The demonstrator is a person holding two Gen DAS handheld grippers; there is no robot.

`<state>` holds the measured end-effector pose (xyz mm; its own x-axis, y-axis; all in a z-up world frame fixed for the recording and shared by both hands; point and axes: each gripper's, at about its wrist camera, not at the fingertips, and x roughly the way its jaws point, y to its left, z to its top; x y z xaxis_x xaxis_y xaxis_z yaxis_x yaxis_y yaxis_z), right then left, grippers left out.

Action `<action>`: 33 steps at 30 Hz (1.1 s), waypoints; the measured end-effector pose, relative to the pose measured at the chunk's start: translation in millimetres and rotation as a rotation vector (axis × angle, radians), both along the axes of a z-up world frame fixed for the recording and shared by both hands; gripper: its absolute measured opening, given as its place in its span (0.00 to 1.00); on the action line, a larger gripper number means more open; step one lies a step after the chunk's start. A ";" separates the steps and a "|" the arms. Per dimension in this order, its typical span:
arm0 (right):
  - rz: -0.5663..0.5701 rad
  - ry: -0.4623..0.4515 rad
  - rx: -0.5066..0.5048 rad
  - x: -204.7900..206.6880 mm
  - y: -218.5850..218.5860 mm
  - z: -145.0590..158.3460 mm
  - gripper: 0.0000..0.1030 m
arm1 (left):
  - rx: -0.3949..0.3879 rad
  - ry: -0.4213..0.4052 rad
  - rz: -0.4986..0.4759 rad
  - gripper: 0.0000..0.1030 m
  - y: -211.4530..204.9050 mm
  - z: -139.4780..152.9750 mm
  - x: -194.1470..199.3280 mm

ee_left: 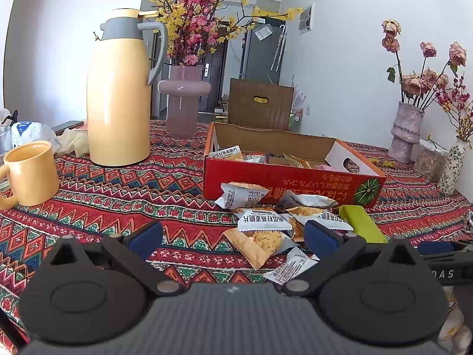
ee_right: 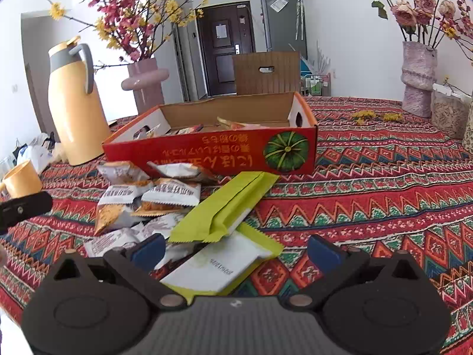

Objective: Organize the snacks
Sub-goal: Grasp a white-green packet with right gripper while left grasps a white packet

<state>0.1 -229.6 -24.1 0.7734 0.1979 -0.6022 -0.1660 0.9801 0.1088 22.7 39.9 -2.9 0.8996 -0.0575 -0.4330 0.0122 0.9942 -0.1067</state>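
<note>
Glossy snack wrappers (ee_right: 153,198), cardboard box (ee_right: 236,151)

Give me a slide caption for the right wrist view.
Open right gripper over green packets beside a snack pile, red box behind.

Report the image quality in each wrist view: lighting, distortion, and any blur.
Left wrist view: bright, even daylight; fisheye bends the walls and thermos; dark corners; snacks sharp, print readable; tongs open. Right wrist view: same light and bowing, door leaning; box crisp; green packet sharp; near white packet slightly soft; tongs open.
</note>
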 end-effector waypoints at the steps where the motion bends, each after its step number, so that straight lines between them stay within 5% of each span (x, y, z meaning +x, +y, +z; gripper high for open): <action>1: 0.008 0.011 -0.012 -1.4 4.6 -2.5 0.99 | -0.001 0.003 -0.003 1.00 -0.4 -0.5 -0.2; 10: 0.023 0.058 -0.083 -8.9 12.1 -15.0 0.96 | -0.007 0.020 -0.023 1.00 -3.4 -4.3 -3.1; 16: 0.014 0.069 -0.110 -15.5 -9.6 -16.7 0.70 | -0.014 0.041 -0.040 1.00 -5.8 -9.1 -1.1; 20: 0.006 0.052 -0.087 -16.1 -22.1 -14.8 0.36 | -0.020 0.075 -0.064 1.00 -10.7 -13.6 4.4; 33: -0.098 -0.037 -0.027 -16.5 -61.5 -6.5 0.34 | 0.047 0.144 -0.171 1.00 -46.2 -22.9 28.7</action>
